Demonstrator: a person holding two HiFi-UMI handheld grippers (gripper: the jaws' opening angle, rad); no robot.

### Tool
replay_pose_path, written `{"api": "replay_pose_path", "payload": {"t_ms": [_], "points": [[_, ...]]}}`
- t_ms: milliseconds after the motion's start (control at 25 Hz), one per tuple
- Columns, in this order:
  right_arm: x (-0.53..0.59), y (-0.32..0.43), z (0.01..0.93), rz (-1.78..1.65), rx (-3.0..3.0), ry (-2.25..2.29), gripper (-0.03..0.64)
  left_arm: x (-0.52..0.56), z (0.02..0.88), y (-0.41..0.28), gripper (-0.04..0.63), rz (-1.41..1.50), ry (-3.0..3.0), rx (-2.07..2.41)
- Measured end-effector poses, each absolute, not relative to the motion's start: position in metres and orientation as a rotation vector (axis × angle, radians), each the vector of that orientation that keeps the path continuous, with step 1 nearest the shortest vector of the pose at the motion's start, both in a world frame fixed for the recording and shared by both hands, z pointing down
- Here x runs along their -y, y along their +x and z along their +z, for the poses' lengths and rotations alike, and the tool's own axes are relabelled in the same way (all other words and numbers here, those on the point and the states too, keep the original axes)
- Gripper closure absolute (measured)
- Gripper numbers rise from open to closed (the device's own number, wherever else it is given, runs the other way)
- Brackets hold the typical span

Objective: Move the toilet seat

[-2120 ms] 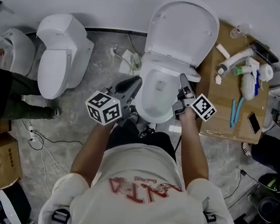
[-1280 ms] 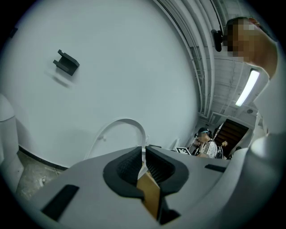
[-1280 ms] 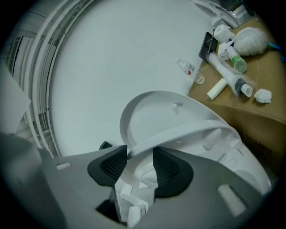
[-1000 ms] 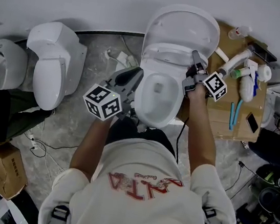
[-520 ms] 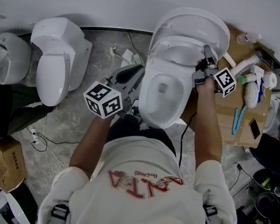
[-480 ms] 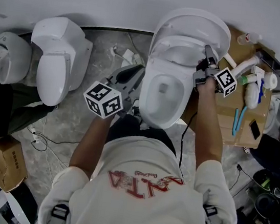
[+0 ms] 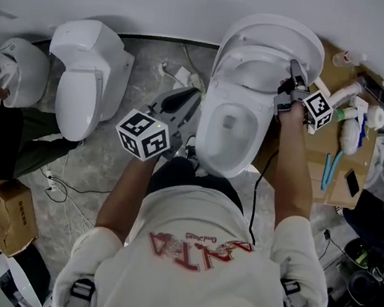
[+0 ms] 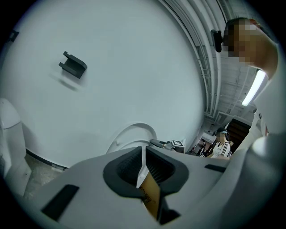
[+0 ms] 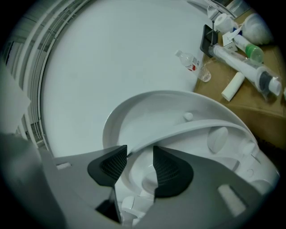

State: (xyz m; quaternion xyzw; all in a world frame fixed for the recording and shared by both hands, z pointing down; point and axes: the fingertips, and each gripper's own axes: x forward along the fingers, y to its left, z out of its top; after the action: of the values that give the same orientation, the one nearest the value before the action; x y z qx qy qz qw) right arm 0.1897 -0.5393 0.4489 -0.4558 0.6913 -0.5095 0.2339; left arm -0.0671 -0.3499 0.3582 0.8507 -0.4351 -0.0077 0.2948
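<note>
1. White toilet seat stands half raised over the bowl, with the lid behind it. The right tool meets the seat's right rim, and a cardboard table crowds that tool's right side. The left tool hangs clear, with the bowl on its right, above grey floor.
2. Left gripper view: the pads are drawn nearly together, leaving a thin slit. A tan strip shows low in it. A bare wall lies ahead.
3. Right gripper view: the jaws stand apart, clamping nothing. The seat's rim lies across their tips, with the bowl visible through the gap.
</note>
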Motion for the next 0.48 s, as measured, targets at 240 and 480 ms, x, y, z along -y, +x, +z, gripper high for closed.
{"api": "replay_pose_path", "payload": {"t_ms": [240, 480], "points": [[0.533, 0.19, 0.447, -1.374, -1.924, -1.25, 0.459, 0.344, 0.354, -0.064, 0.563, -0.012, 2.284, 1.164], [0.488, 0.193, 0.437, -1.409, -2.005, -1.283, 0.59, 0.333, 0.336, -0.052, 0.563, -0.031, 2.311, 1.181]]}}
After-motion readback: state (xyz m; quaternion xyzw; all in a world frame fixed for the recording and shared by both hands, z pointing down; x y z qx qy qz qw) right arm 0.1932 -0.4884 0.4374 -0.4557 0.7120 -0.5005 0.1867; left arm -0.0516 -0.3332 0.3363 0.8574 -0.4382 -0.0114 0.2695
